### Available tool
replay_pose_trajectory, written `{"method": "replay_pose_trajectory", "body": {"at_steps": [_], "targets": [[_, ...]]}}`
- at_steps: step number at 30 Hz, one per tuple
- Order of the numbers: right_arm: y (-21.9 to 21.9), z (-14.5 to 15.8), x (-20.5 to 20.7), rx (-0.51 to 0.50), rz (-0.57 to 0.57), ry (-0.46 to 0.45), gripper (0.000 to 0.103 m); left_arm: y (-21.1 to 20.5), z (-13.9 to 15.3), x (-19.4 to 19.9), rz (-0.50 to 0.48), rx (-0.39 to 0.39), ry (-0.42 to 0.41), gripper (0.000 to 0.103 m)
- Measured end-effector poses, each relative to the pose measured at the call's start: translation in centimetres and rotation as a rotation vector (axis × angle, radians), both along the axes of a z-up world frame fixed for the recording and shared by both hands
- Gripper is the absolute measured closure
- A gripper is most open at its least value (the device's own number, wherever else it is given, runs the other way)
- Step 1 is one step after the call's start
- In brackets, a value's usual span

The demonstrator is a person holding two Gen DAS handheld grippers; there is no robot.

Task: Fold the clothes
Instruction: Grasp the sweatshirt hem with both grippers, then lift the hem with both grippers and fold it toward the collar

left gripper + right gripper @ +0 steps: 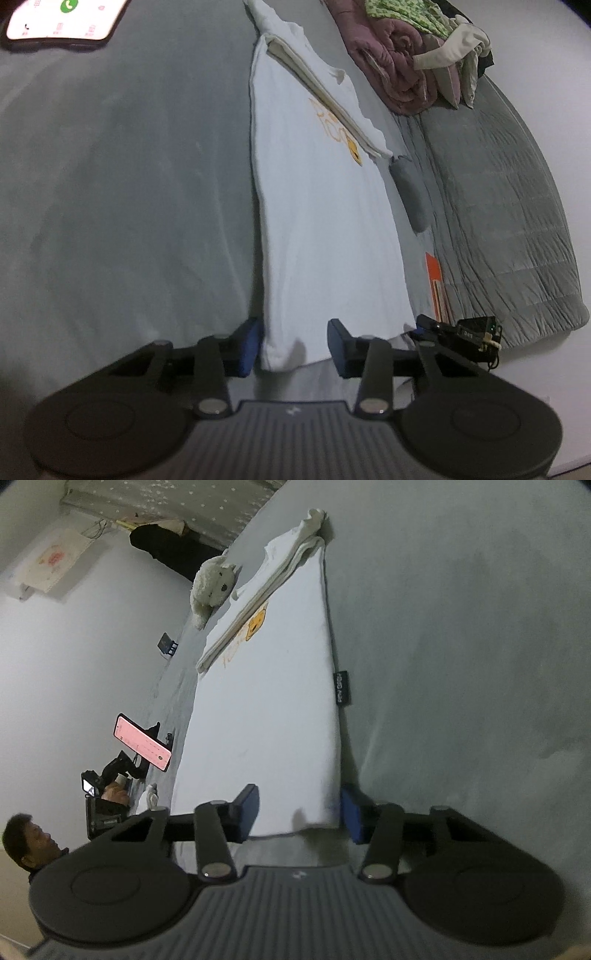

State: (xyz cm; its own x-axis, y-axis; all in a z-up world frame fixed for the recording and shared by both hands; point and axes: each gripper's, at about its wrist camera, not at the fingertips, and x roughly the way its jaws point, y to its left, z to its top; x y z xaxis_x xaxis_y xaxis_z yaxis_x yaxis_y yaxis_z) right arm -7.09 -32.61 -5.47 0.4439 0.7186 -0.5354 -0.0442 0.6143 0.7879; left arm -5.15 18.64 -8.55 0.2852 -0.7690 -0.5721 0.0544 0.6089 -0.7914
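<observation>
My left tongs (291, 343) and right tongs (299, 812) gape, holding nothing, astride the hem corners of the shirt (317, 221) lying narrow on the bed (129, 184); I judge it soft, light, best pinched there.

White t-shirt (317, 221): orange print on chest, letters half hidden under folded sleeve, not readable; small yellow-orange emblem beside it.
Black tag (342, 687) at shirt side seam, 3 o'clock side in right wrist view: white letters, too small to read.
Phone (62, 20) at 11 o'clock: green call icon on screen, other marks blurred.
Small black device (476, 332): faint digits, unreadable.
</observation>
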Motion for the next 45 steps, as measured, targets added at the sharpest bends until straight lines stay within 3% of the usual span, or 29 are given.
{"method": "replay_pose_trajectory", "body": {"at_steps": [1,2,3,9,13,23,34,45], "targets": [[0.0,-0.1,0.1,0.004,0.005,0.001,0.058,-0.1,-0.1,0.0,0.0,-0.002,0.007,0.073],[0.1,-0.2,0.1,0.009,0.009,0.001,0.064,-0.2,-0.2,0.0,0.0,-0.003,0.013,0.086],[0.1,-0.1,0.1,0.014,0.008,0.0,0.074,-0.2,-0.4,0.0,0.001,-0.006,0.027,0.091],[0.1,0.2,0.4,0.046,0.007,-0.01,0.088,0.0,0.1,-0.3,-0.012,-0.047,0.026,0.093],[0.1,0.5,0.5,0.067,0.007,-0.017,0.089,-0.2,1.1,-0.3,-0.033,-0.084,-0.019,0.094],[-0.9,1.5,1.0,0.161,-0.059,-0.084,0.09,1.2,2.9,-0.3,0.031,-0.192,-0.104,0.095],[-0.6,1.7,4.1,0.258,-0.209,-0.181,0.09,1.4,3.8,1.5,0.208,-0.258,-0.162,0.096],[-1.1,-0.6,9.4,0.3,-0.371,-0.115,0.09,1.0,2.5,6.5,0.444,-0.208,-0.089,0.096]]}}
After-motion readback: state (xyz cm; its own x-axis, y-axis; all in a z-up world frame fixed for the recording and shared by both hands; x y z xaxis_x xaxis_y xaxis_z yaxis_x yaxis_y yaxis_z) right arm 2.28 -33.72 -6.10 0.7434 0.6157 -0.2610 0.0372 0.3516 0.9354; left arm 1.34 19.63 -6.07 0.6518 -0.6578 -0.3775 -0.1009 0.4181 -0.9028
